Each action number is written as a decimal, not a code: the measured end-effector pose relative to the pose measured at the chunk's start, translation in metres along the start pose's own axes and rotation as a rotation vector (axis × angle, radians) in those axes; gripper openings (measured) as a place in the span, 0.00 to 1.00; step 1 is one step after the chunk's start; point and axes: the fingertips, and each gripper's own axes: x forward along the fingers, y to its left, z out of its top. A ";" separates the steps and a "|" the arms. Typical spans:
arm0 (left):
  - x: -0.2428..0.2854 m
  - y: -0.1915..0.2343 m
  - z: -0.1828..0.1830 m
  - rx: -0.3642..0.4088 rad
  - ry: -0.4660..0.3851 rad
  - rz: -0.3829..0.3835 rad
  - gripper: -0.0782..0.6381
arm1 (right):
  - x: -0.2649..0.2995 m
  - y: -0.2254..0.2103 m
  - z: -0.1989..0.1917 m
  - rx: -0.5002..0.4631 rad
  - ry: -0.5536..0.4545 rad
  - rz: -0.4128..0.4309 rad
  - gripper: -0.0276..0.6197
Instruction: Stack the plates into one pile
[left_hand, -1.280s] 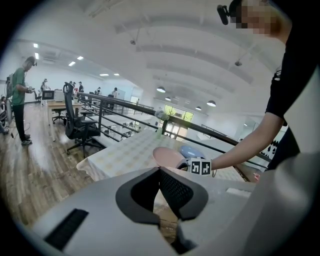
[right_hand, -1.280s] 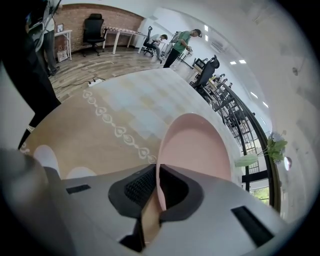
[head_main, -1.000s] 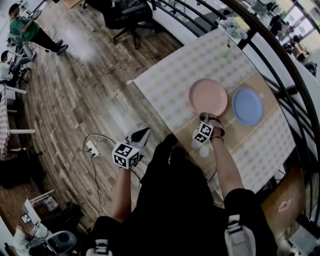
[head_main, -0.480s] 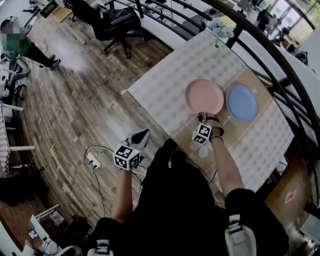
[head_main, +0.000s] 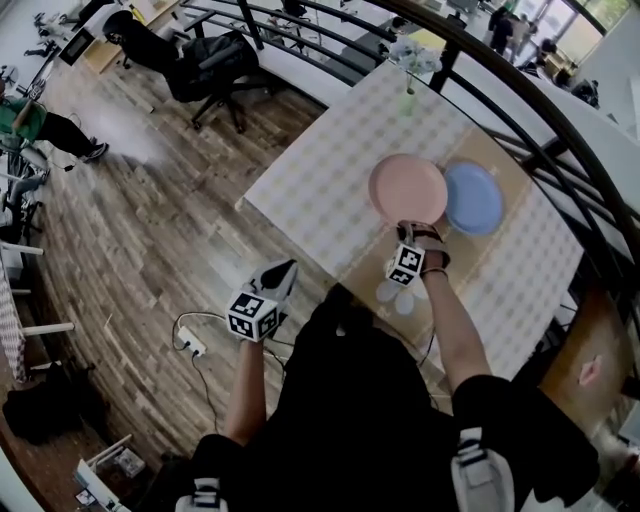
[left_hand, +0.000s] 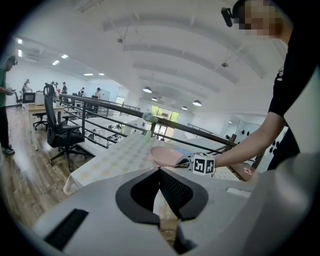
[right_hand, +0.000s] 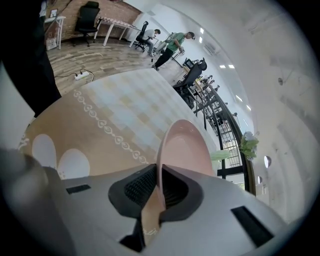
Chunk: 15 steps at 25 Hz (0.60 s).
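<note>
Pink plate (head_main: 405, 187) sits clamped in right hand-held gripper (head_main: 418, 232).

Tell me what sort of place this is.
Probably an open-plan office, perhaps on a mezzanine: a black office chair on wood flooring, a black railing beside the clothed table, and people farther off.

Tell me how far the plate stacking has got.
Done: nothing stacked yet. In hand: the right gripper, fingers just eased slightly, clamps the pink plate by its rim, lifted beside the blue plate. Left: lower pink onto blue. The left gripper is shut and empty, off the table.
</note>
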 end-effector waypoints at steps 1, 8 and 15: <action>0.003 0.000 0.002 0.005 0.001 -0.008 0.11 | -0.001 -0.003 -0.003 0.010 0.007 -0.005 0.08; 0.022 -0.005 0.013 0.048 0.010 -0.068 0.11 | -0.011 -0.017 -0.029 0.073 0.055 -0.043 0.08; 0.043 -0.013 0.022 0.084 0.025 -0.130 0.11 | -0.022 -0.019 -0.060 0.126 0.107 -0.057 0.08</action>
